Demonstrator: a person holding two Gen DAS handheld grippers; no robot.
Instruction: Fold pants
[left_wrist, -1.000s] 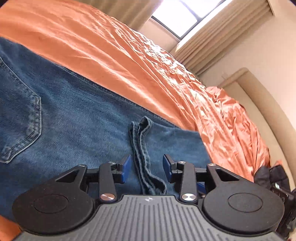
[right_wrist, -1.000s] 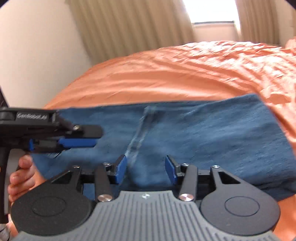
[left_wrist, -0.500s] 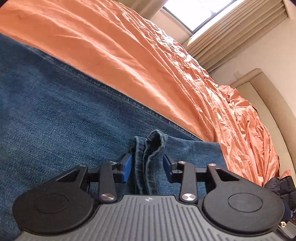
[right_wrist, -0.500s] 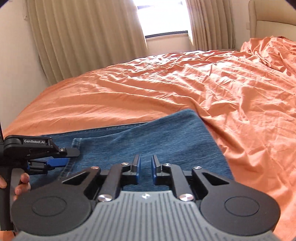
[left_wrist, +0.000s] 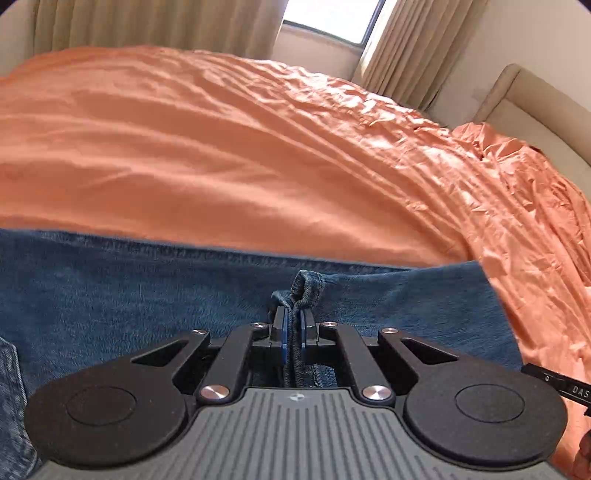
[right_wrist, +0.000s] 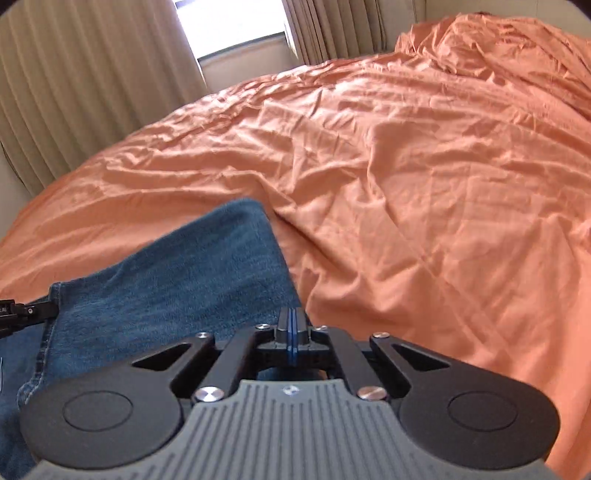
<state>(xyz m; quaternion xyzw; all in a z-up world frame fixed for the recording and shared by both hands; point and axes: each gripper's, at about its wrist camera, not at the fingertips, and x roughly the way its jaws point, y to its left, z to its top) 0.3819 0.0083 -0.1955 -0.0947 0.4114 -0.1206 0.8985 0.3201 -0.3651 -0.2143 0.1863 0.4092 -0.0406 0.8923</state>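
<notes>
Blue denim pants (left_wrist: 147, 295) lie flat along the near edge of an orange bed (left_wrist: 258, 147). My left gripper (left_wrist: 293, 314) has its jaws closing tight on a bunched leg hem (left_wrist: 308, 286), which stands up between the blue pads. In the right wrist view the pants (right_wrist: 177, 280) end in a folded corner. My right gripper (right_wrist: 291, 317) sits at their right edge, jaws closing to pad against pad, and I see no cloth between them. The left gripper's tip (right_wrist: 26, 314) shows at the far left, on the hem seam.
Wrinkled orange bedding (right_wrist: 406, 184) spreads beyond the pants and bunches up at the far right (left_wrist: 535, 184). Beige curtains (right_wrist: 92, 74) and a bright window (left_wrist: 328, 22) stand behind the bed. A padded headboard (left_wrist: 535, 96) is at the right.
Both grippers went from open to shut. The left one closed on the leg hem and swung to face the window. The right one slid right to the pants' edge.
</notes>
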